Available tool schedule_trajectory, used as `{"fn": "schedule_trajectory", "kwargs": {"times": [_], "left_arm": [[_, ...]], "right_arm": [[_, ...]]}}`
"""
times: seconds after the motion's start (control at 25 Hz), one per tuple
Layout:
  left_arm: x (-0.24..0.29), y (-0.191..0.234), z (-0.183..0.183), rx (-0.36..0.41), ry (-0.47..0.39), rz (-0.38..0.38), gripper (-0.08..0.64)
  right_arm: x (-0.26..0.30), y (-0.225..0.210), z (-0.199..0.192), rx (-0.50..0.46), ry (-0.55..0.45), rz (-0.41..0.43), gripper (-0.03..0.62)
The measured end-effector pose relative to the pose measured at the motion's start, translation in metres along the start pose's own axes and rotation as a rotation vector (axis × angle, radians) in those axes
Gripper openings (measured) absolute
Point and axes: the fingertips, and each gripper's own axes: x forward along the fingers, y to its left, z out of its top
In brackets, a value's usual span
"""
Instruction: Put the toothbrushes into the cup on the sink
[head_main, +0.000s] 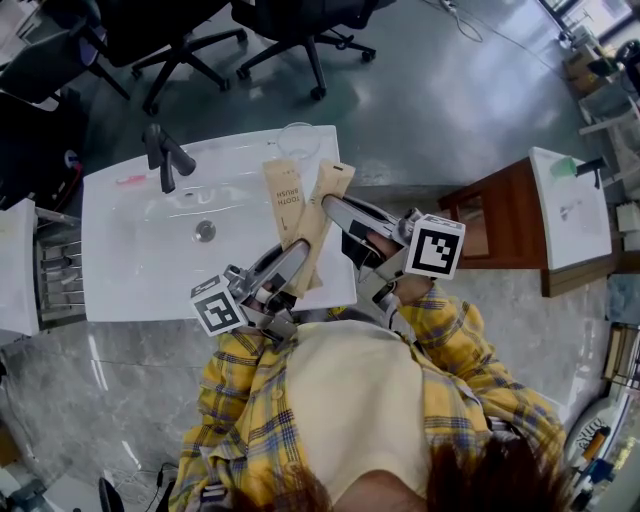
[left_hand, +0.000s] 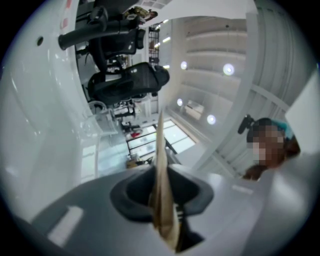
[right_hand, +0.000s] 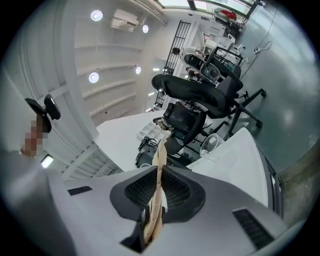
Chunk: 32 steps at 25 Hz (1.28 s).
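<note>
brown toothbrush box (head_main: 284, 200) shows print only in head view.

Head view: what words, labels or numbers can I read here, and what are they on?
"TOOTH BRUSH": printed along the left packet.
No readable print on the right packet.
Only black-and-white patterns, no words, on the marker cubes.

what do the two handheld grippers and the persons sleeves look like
The left gripper and right gripper are matching grey two-jaw tools with silvery fingers and dark ribbed pads. Each carries a white cube with black square markers, the right one's larger in view. The person's long sleeves are yellow plaid with blue-grey lines.
</note>
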Motion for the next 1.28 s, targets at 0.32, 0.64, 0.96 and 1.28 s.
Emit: {"fn": "schedule_trajectory", "kwargs": {"times": [0.32,0.64,0.96,1.28], "left_arm": [[-0.002,-0.001,0.000,0.014,-0.015,0.010,0.080],[-0.007,-0.003,0.004,0.017,-0.051,0.015,0.083],[-0.019,-0.001,0.013,0.024,-0.109,0.040,0.083],[-0.033,0.004,0.023,0.044,-0.165,0.088,0.032]], "right_arm": [[-0.001,0.001,-0.001,-0.004,0.003,-0.006,0.031],[-0.003,0.002,0.000,-0.003,-0.001,-0.004,0.028],[-0.011,0.000,0.004,0.005,-0.010,-0.012,0.026],[-0.016,0.000,0.015,0.011,-0.033,-0.002,0.025]]}}
